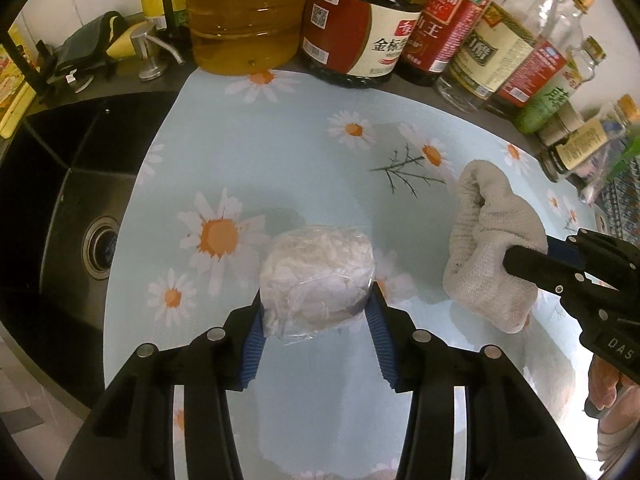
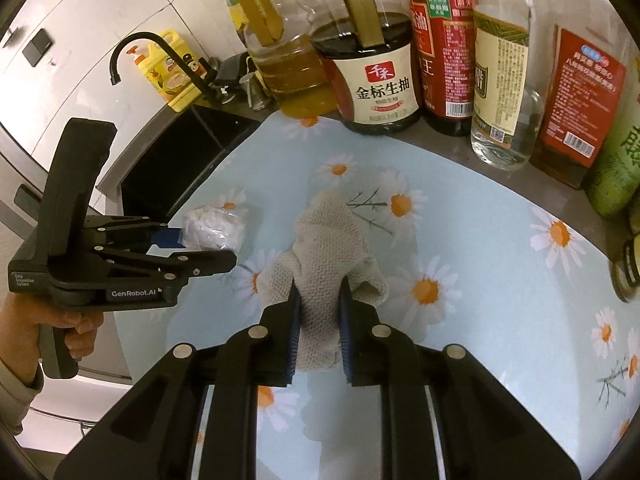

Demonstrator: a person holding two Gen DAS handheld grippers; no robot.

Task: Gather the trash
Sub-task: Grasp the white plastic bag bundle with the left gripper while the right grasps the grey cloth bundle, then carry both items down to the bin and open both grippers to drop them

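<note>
A crumpled ball of clear plastic wrap with white tissue [image 1: 316, 276] sits between the blue pads of my left gripper [image 1: 318, 304], which is shut on it just above the daisy-print mat [image 1: 280, 140]. The ball also shows in the right wrist view [image 2: 214, 227], held by the left gripper [image 2: 192, 248]. My right gripper [image 2: 319, 300] is shut on a beige knitted cloth [image 2: 324, 248] bunched on the mat [image 2: 480, 220]. The cloth [image 1: 488, 240] and the right gripper [image 1: 520, 258] show at the right of the left wrist view.
A black sink [image 1: 68, 200] lies left of the mat, with a black tap [image 2: 132, 52] behind it. Oil [image 1: 244, 20], soy sauce [image 1: 360, 28] and vinegar bottles [image 2: 500, 80] line the back and right edge. A yellow detergent bottle [image 2: 168, 68] stands by the tap.
</note>
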